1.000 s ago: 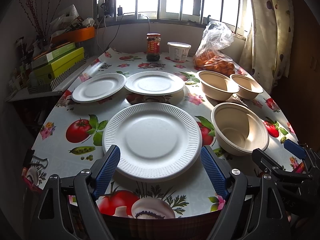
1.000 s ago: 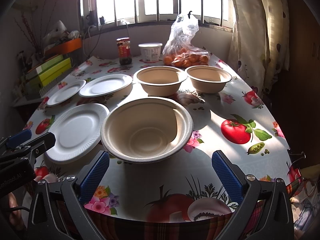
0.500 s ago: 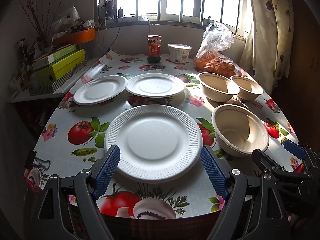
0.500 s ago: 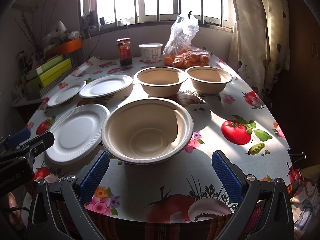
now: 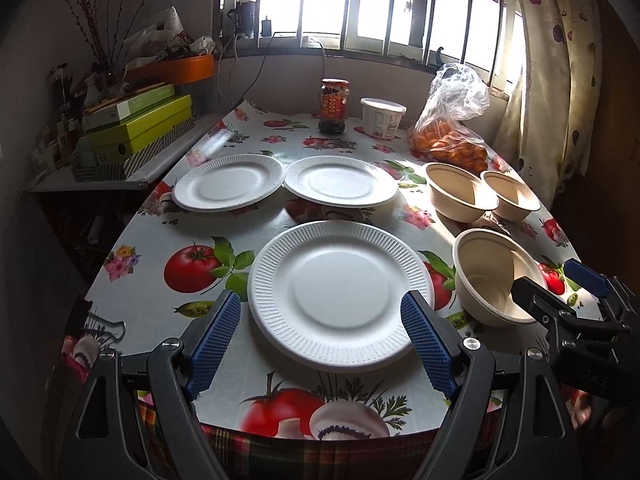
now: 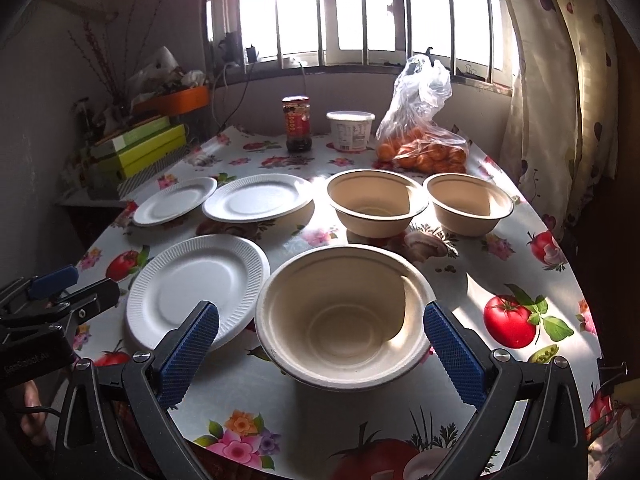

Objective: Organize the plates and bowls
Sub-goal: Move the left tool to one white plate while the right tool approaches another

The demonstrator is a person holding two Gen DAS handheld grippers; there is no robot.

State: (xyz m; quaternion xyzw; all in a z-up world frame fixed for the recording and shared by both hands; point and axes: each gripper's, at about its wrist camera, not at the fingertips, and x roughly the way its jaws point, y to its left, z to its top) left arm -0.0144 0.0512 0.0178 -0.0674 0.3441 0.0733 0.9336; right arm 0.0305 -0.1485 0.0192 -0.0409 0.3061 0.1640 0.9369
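In the left wrist view, the left gripper [image 5: 320, 338] is seen with its jaws spread wide on either side of the near white plate [image 5: 340, 294], with no contact made. That plate lies flat on the desk [image 5: 160, 216], whose near edge is cut off behind the gripper frame. Two more white plates [image 5: 229, 182] [image 5: 341, 179] are set side by side farther back, their rims just beside one another; whether they overlap cannot be told. The near bowl [image 5: 494, 276] is partly hidden by the right gripper [image 5: 560, 292], of which only the fingertips and part of the frame are shown at the right edge. Two further bowls [image 5: 460, 192] [image 5: 512, 196] stand beyond it, the farther one partly covered by the nearer. A jar [image 5: 334, 106], a white tub [image 5: 382, 117] and a bag of oranges [image 5: 450, 136] are seen near the window; the labels cannot be read.

In the right wrist view, the right gripper [image 6: 320, 350] is shown with jaws spread apart around the near bowl [image 6: 346, 316], nothing being pinched. The near plate [image 6: 196, 292] lies just left of that bowl, its lower edge hidden by the blue left pad [image 6: 188, 354]. The left gripper [image 6: 76, 284] is cut off at the left edge, so its opening cannot be judged here.
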